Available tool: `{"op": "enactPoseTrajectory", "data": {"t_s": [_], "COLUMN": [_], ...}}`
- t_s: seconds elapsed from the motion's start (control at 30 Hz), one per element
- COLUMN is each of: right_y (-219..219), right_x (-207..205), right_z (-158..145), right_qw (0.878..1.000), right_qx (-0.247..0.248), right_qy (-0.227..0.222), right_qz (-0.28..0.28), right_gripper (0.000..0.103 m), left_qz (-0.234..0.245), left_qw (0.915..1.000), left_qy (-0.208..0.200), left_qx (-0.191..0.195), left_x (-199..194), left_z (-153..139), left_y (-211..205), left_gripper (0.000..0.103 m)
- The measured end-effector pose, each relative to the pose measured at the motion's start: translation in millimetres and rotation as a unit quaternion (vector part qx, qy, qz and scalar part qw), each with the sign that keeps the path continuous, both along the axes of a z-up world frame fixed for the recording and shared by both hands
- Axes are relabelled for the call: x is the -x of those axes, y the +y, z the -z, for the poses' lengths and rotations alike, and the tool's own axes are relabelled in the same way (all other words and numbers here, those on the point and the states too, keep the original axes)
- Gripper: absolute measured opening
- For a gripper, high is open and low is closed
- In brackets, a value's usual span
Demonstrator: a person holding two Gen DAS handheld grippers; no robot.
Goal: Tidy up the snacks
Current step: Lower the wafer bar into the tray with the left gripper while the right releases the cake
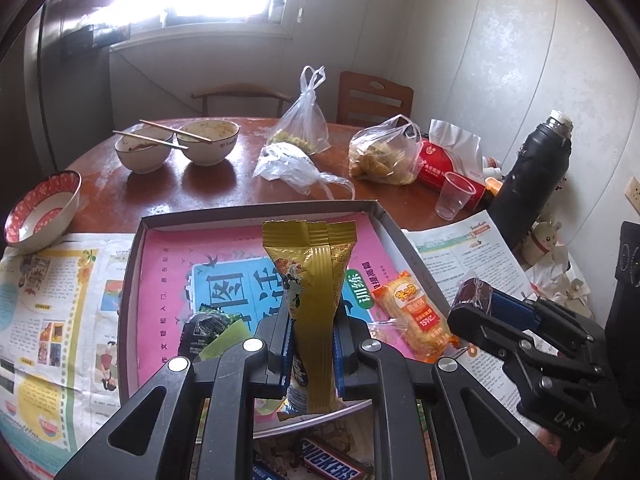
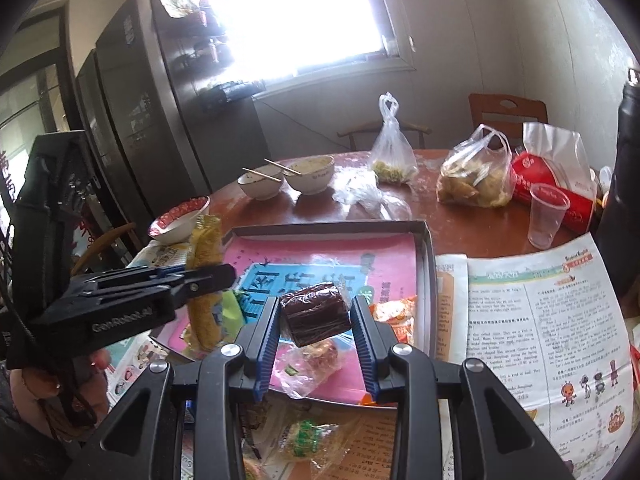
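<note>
Both hands were carrying snacks to the shallow grey cardboard tray lined with a pink printed sheet (image 1: 256, 216) on the round brown desk (image 1: 224, 188). The left gripper (image 1: 312, 344) had its fingers pinching a tall gold foil snack packet (image 1: 312, 280), held upright over the tray's near edge. The right gripper (image 2: 316, 320) had its fingers clamped on a dark brown cling-wrapped block (image 2: 314, 314), above the tray's near side. An orange wrapped cake (image 1: 416, 312) already lay inside. Next, by my judgement, each piece needed lowering onto a bare patch of the lining before release.

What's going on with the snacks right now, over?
Left gripper shut on gold snack packet. Right gripper shut on dark wrapped cake. Both over box tray. Nothing blocking.
</note>
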State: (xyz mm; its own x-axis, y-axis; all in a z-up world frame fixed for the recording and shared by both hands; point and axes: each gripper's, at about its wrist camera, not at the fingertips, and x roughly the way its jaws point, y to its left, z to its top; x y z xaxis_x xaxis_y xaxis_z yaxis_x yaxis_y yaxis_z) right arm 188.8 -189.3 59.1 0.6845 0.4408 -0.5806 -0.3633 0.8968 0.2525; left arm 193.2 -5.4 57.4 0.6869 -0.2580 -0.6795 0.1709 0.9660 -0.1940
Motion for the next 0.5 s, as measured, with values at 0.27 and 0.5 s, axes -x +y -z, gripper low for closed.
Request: {"op": "enactPoseTrajectory", "data": {"t_s": [0.27, 0.5], "right_y": [-1.2, 0.8], "right_x": [-2.7, -3.9], "right_z": [8.9, 18.7], "right_qw": [1.000, 1.000], "right_qx": [0.008, 0.012], "right_qy": [0.010, 0.021], "right_qz": [0.003, 0.000], "right_gripper": [0.036, 0.036], "left_qz": [0.003, 0.004], "left_qw": [0.9999, 0.9998], "left_qy": [0.011, 0.011], "left_qx": [0.001, -0.014], "left_x": [-4.7, -4.8], "left_z": [11.0, 18.3], "left_y": [-2.8, -8.5], "left_gripper": [0.016, 0.016]}}
